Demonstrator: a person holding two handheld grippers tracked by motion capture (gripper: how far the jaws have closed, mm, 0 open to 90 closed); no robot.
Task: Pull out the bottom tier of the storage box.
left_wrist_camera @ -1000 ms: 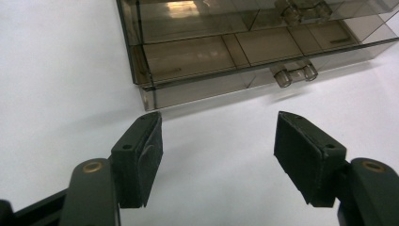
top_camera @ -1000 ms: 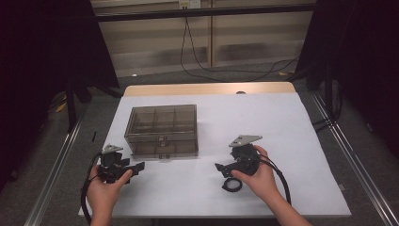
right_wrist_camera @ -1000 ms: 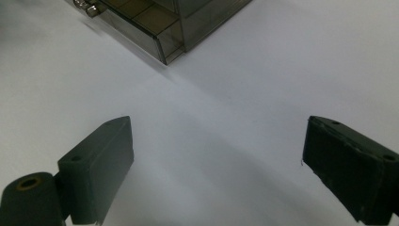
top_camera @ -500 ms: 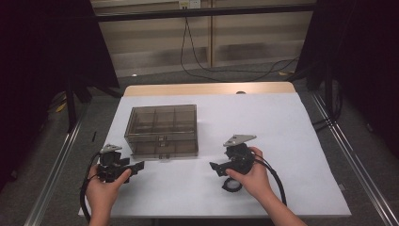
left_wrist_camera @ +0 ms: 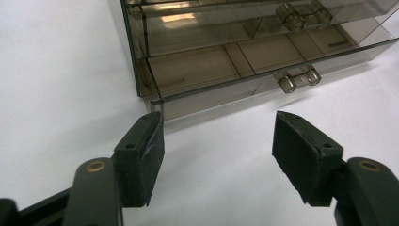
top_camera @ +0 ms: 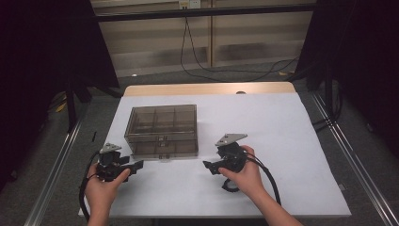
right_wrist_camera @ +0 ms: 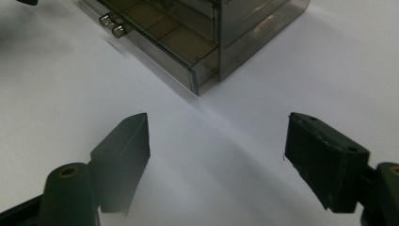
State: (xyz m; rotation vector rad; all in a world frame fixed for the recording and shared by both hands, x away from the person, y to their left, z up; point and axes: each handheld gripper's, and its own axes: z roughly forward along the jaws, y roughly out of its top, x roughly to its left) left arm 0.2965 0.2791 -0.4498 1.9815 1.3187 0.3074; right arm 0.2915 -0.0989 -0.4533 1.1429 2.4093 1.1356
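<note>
High view showed us a smoky clear drawer box [top_camera: 162,129] near the table's [top_camera: 301,141] left edge, with our left gripper [top_camera: 134,165] by its near left corner and our right gripper [top_camera: 210,166] off its near right corner, seemingly to flank it. Left gripper view revealed jaws wide apart and empty, facing a drawer handle [left_wrist_camera: 297,80] too small to see from above. Right gripper view likewise showed wide, empty jaws, aimed at the box's corner.
</note>
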